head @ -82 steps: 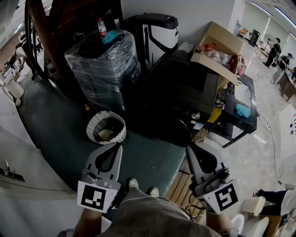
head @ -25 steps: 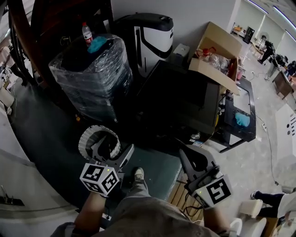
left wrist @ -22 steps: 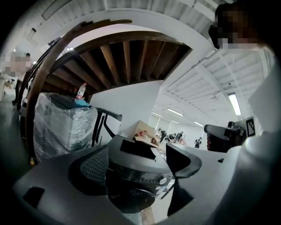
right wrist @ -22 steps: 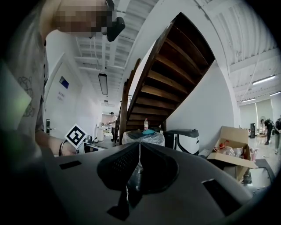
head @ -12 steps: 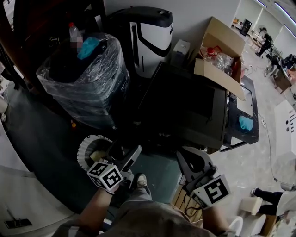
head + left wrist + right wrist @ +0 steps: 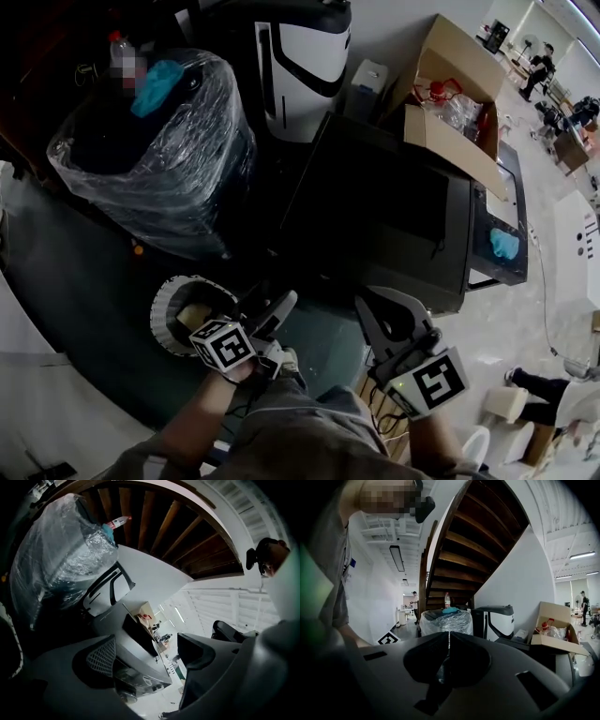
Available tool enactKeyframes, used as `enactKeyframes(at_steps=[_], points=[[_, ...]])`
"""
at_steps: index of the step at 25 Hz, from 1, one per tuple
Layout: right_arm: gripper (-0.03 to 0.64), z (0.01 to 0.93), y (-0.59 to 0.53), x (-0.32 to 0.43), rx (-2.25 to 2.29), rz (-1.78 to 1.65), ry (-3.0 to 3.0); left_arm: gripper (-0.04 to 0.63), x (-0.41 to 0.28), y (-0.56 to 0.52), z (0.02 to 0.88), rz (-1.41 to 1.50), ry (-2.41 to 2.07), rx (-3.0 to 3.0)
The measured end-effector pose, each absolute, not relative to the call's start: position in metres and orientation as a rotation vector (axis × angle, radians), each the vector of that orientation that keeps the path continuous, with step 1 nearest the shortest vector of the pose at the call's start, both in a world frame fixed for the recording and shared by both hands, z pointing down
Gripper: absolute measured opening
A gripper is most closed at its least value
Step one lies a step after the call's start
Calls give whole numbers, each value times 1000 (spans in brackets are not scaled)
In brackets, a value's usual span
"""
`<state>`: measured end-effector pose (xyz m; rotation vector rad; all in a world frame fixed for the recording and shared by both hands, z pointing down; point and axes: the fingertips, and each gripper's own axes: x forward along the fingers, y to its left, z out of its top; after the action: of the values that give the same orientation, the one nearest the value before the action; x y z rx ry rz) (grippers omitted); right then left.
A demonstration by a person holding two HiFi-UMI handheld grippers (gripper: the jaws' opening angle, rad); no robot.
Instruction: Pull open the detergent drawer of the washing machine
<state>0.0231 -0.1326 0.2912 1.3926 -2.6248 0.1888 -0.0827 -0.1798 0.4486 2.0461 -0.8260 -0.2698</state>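
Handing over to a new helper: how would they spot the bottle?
Find the big plastic-wrapped bundle at the head view's upper left. The bottle stands on top, beside a teal cloth. It alone is clear with a red cap.

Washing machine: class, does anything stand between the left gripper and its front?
Nothing visible does. The left gripper, jaws apart, looks straight at the washing machine; the basket sits off to its side.

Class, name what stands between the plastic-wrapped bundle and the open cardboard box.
A black-and-white appliance stands there, a small pale box beside it; the head view shows both.
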Motion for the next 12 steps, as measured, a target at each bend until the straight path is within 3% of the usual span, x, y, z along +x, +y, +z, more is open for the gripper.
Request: enactKeyframes(at_steps=[12], points=[[34,321,-172,29,1368,238,-2656,422,-65,-205,520,-353,-805,1862]])
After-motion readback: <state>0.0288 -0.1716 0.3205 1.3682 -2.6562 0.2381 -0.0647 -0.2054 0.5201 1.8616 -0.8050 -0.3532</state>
